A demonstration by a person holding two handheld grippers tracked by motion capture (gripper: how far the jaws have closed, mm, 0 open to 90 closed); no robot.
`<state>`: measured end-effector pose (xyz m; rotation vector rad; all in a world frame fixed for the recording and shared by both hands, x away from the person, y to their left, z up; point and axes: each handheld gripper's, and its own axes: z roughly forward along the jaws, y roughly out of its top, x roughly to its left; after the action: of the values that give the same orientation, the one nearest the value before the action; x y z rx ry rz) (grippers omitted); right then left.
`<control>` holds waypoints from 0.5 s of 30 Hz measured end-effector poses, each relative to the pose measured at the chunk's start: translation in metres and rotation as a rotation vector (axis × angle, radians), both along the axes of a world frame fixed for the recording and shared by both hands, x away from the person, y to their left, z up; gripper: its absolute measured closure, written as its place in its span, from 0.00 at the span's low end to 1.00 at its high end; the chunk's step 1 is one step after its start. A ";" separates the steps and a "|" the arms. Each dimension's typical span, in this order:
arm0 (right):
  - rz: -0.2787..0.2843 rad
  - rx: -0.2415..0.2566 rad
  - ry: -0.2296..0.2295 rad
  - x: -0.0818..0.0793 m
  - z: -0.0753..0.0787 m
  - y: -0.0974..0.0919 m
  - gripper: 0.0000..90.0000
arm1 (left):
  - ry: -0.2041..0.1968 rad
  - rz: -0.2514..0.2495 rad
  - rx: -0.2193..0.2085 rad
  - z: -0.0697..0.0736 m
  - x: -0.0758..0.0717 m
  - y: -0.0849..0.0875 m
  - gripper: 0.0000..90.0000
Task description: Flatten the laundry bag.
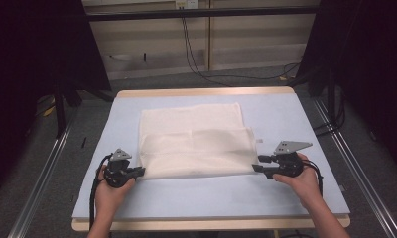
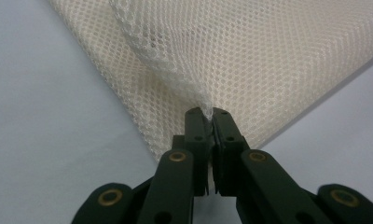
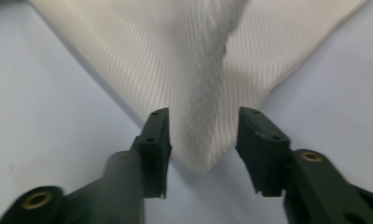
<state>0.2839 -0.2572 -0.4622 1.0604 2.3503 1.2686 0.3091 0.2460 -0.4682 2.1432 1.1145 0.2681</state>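
Folded mesh cloth on the table, a gripper at each near corner.

The table [image 1: 286, 188] bears the cloth [image 1: 194, 141], lying folded at its middle. The left gripper [image 1: 141, 171] pinches the cloth's near left corner, jaws clamped on the mesh. The right gripper [image 1: 256, 168] has its jaws parted, the near right corner lying loose between them, untouched.

My mesh cloth [image 1: 194, 141] is cream-white, an open net weave, folded into a flat, roughly square stack near the middle of the pale blue table [image 1: 286, 119]. Its upper layer sits a little askew on the lower one. The near left corner [image 2: 205, 105] is pulled up into a small peak; the near right corner [image 3: 201, 158] droops in a loose fold.
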 end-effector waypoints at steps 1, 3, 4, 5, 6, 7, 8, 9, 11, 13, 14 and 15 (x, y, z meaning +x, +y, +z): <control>0.000 0.000 0.000 0.000 0.000 0.000 0.55 | 0.000 0.002 0.004 0.000 0.000 0.000 0.96; 0.007 0.041 -0.001 0.006 0.004 0.005 0.54 | -0.006 -0.006 0.016 0.000 0.000 -0.001 0.96; -0.007 0.057 -0.006 0.010 0.006 0.008 0.53 | -0.002 -0.012 0.019 0.001 0.000 -0.001 0.96; -0.011 0.076 -0.015 0.014 0.008 0.011 0.53 | -0.003 -0.007 0.013 0.000 0.000 -0.001 0.96; -0.018 0.084 -0.013 0.016 0.010 0.013 0.53 | -0.002 -0.008 0.012 0.000 0.000 -0.001 0.96; -0.035 0.085 -0.018 0.021 0.012 0.015 0.53 | -0.002 -0.009 0.012 0.000 0.000 -0.001 0.96; -0.039 0.092 -0.022 0.026 0.014 0.017 0.55 | -0.001 -0.010 0.013 0.000 0.000 -0.001 0.96; -0.043 0.102 -0.024 0.029 0.014 0.018 0.58 | 0.000 -0.014 0.017 0.000 0.000 0.000 0.96; -0.037 0.131 -0.014 0.033 0.015 0.019 0.75 | -0.001 -0.012 0.014 0.000 0.000 0.000 0.96; -0.022 0.143 -0.003 0.034 0.017 0.017 0.87 | -0.005 -0.009 0.009 -0.001 0.000 0.000 0.96; -0.015 0.142 -0.001 0.032 0.018 0.015 0.89 | -0.005 -0.006 0.011 0.000 0.000 0.000 0.96; -0.001 0.135 -0.009 0.030 0.019 0.014 0.90 | -0.003 0.001 -0.007 -0.001 0.000 0.000 0.96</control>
<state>0.3136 -0.2429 -0.4435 1.0935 2.2843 1.4461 0.3092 0.2460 -0.4693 2.1357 1.1128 0.2672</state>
